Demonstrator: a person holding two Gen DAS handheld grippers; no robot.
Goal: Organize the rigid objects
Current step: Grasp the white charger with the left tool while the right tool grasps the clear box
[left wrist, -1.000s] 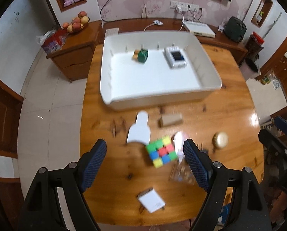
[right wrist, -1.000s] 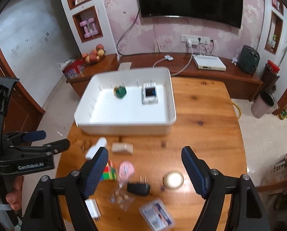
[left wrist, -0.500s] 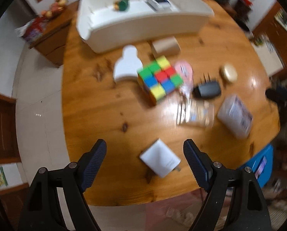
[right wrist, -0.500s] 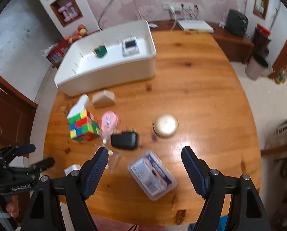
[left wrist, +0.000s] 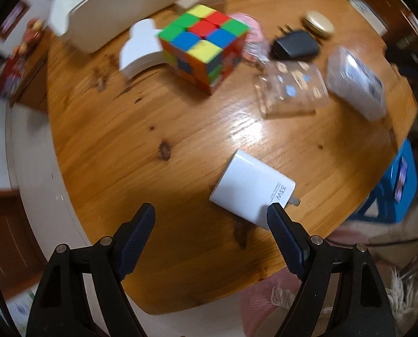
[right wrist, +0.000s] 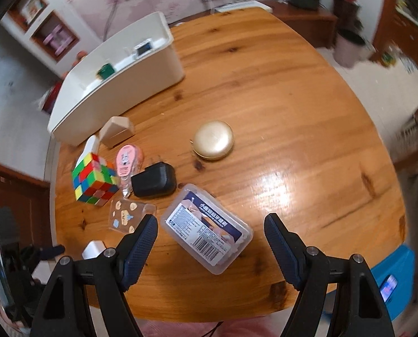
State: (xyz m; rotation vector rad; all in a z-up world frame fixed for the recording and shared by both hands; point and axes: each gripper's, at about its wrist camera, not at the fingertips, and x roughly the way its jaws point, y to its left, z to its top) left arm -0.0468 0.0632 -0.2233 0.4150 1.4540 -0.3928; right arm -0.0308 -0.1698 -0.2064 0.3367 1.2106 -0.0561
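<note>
My left gripper (left wrist: 210, 214) is open and empty, low over the table's near edge; a white 33W charger (left wrist: 251, 186) lies just ahead, touching its right fingertip (left wrist: 276, 219). My right gripper (right wrist: 210, 226) is open and empty, with a clear labelled plastic box (right wrist: 206, 227) between its fingers. A colour cube (right wrist: 94, 179) (left wrist: 204, 45), a black adapter (right wrist: 154, 179), a pink tape dispenser (right wrist: 126, 160), a gold round tin (right wrist: 214, 139) and a clear sticker packet (right wrist: 127, 216) lie on the table. The white bin (right wrist: 119, 90) holds a green block (right wrist: 105, 70) and a small device (right wrist: 143, 48).
A beige house-shaped block (right wrist: 117, 131) and a white bottle-shaped piece (left wrist: 140, 47) lie near the bin's front wall. The round wooden table (right wrist: 279, 112) edge is close under both grippers. A blue stool (left wrist: 399, 179) stands at the right. The left gripper also shows in the right wrist view (right wrist: 21, 255).
Both grippers have dropped and pulled back toward the table's near edge. The left one has closed in on the white charger, the right one on the clear plastic box. Both stayed open.
</note>
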